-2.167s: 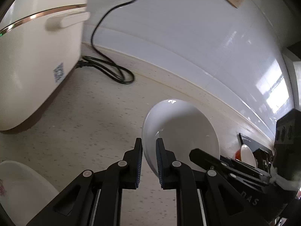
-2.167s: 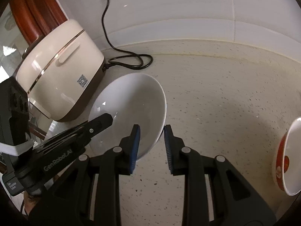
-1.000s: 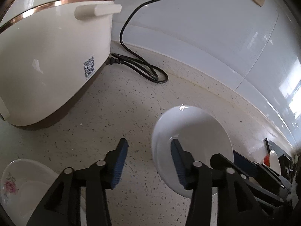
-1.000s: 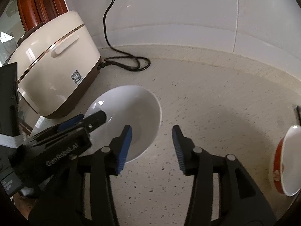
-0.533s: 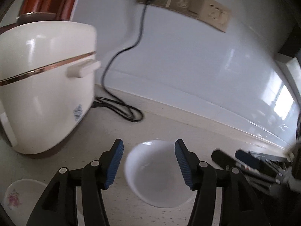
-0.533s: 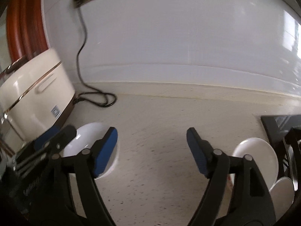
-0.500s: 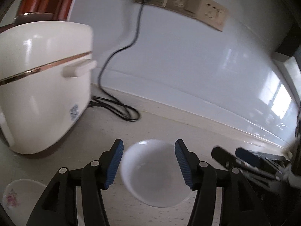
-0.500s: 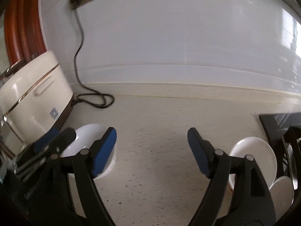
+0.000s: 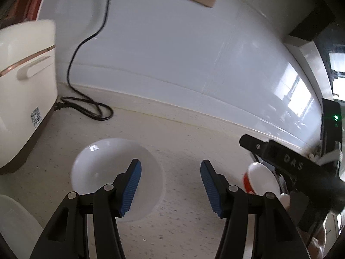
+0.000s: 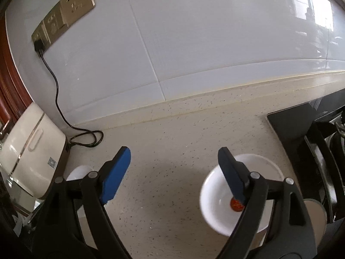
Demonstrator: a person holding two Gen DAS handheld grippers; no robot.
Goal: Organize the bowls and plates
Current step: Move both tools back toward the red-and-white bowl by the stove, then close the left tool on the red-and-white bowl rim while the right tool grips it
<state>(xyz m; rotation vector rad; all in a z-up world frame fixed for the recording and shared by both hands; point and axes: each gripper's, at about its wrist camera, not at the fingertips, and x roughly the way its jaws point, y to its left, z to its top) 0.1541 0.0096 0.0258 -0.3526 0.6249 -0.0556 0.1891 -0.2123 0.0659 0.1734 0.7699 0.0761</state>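
Both grippers are released and hold nothing. The left gripper (image 9: 170, 185) hangs with wide jaws above the counter (image 9: 185, 133); the white bowl (image 9: 101, 164) sits on the counter under its left finger, near the cooker (image 9: 23, 82). The right gripper (image 10: 174, 170) is also spread wide, over a red-marked bowl (image 10: 217, 202) beside the stove (image 10: 289, 127).

A plain white round bowl (image 9: 117, 177) is seen on the cream speckled stone counter (image 10: 176, 133), blue ridged pads (image 9: 131, 186) are seen on black fingers, and a red mark is seen inside another white bowl (image 10: 217, 205).
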